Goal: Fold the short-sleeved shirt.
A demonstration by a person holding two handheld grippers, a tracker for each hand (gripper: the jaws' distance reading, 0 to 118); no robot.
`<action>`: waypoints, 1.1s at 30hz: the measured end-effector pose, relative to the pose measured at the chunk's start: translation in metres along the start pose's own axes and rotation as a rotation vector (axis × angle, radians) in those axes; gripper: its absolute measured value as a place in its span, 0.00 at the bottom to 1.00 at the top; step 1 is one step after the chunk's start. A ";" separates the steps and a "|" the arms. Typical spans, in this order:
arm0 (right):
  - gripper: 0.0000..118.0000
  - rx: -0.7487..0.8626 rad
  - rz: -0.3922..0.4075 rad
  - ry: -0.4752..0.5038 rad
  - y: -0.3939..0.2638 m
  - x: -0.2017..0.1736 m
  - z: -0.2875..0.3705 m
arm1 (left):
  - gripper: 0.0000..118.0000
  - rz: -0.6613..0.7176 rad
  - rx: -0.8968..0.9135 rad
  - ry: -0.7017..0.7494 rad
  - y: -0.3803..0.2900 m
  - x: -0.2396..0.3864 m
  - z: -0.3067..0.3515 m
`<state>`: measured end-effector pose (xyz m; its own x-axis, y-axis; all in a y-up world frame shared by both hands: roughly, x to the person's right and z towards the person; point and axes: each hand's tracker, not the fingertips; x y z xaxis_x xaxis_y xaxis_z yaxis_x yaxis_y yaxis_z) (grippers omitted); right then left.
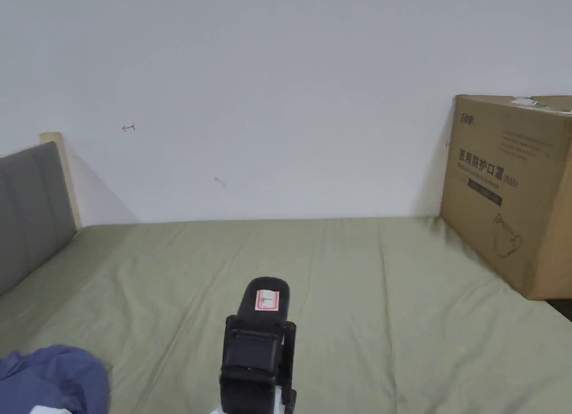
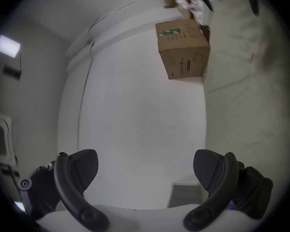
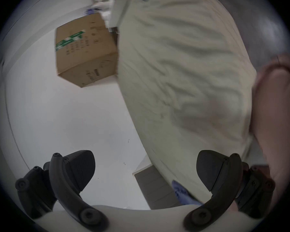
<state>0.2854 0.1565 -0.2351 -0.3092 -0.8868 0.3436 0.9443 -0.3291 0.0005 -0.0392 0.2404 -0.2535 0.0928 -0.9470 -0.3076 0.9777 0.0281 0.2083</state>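
White wall (image 1: 279,85) backs our olive-sheeted bed (image 1: 391,320). At its far right corner stands a cardboard box (image 1: 508,197), its print left unread. We see the crumpled blue shirt (image 1: 53,379) lying left of a black gripper (image 1: 258,348). Left gripper (image 2: 145,168) and right gripper (image 3: 145,168) both gape wide, holding nothing.

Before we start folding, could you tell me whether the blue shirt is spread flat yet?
Not spread: the blue shirt lies bunched in a heap on the bed.
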 end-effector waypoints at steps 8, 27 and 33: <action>1.00 0.184 0.739 0.308 -0.027 -0.129 0.038 | 0.97 0.782 -0.235 -0.061 -0.030 -0.073 -0.020; 1.00 0.443 1.899 0.220 -0.122 -0.066 0.028 | 0.97 1.365 -0.358 0.094 -0.077 -0.049 0.030; 1.00 0.482 1.902 0.250 -0.124 -0.069 0.032 | 0.97 1.410 -0.402 0.075 -0.078 -0.048 0.025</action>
<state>0.1929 0.2693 -0.2294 0.9950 0.0414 0.0909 -0.0488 0.9956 0.0805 -0.1248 0.2752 -0.2319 0.9916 -0.0424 -0.1221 0.0557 0.9926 0.1075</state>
